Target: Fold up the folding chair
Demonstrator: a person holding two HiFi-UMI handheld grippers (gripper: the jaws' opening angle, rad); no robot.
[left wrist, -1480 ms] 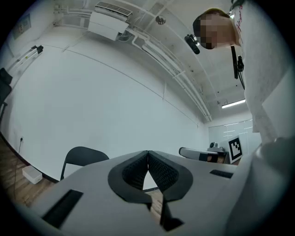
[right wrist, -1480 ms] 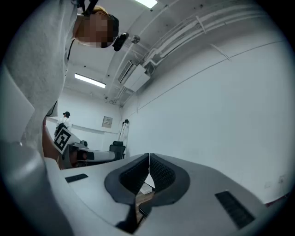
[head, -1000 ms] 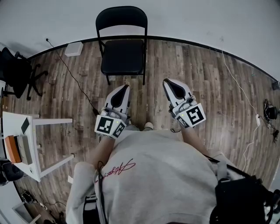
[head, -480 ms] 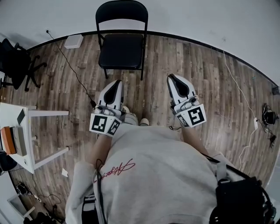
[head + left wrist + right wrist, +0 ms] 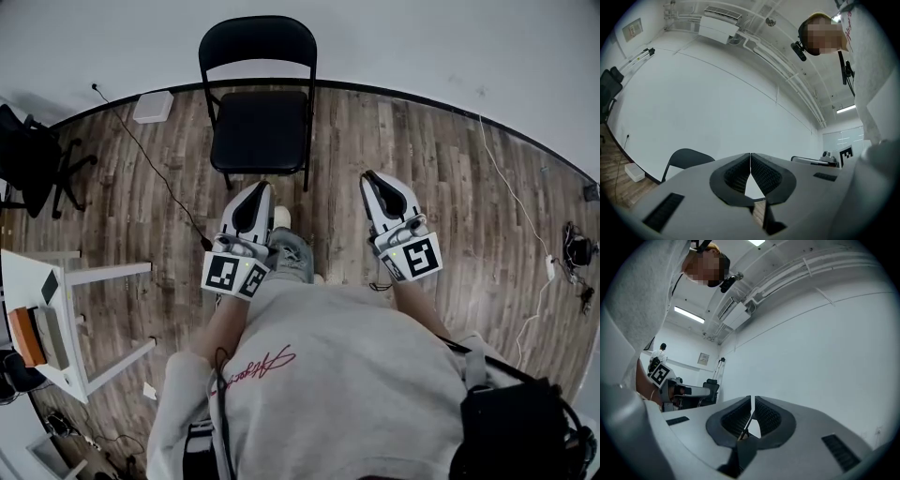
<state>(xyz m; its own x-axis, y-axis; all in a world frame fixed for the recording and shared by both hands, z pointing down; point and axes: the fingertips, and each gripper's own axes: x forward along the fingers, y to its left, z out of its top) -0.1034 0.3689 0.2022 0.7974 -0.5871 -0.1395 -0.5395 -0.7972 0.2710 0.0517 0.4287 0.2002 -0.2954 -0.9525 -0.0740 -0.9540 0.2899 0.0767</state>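
Observation:
A black folding chair (image 5: 259,105) stands unfolded on the wood floor, its back to the white wall. Both grippers are held level in front of it, side by side. My left gripper (image 5: 263,187) is shut and empty, its tip just short of the seat's front edge. My right gripper (image 5: 369,176) is also shut and empty, off the chair's front right corner. In the left gripper view the shut jaws (image 5: 750,155) point at the wall, with the chair's backrest (image 5: 687,157) to their left. The right gripper view shows the right gripper (image 5: 753,400) shut against the bare wall.
A white table (image 5: 86,274) with an orange item (image 5: 24,336) stands at the left. A black office chair (image 5: 36,161) is behind it. A white box (image 5: 153,107) lies by the wall, and a black cable (image 5: 165,180) runs across the floor. More cables (image 5: 525,217) lie at the right.
The person has stepped forward, a leg now showing between the grippers. Both grippers have come slightly nearer the chair's front. Both stay shut.

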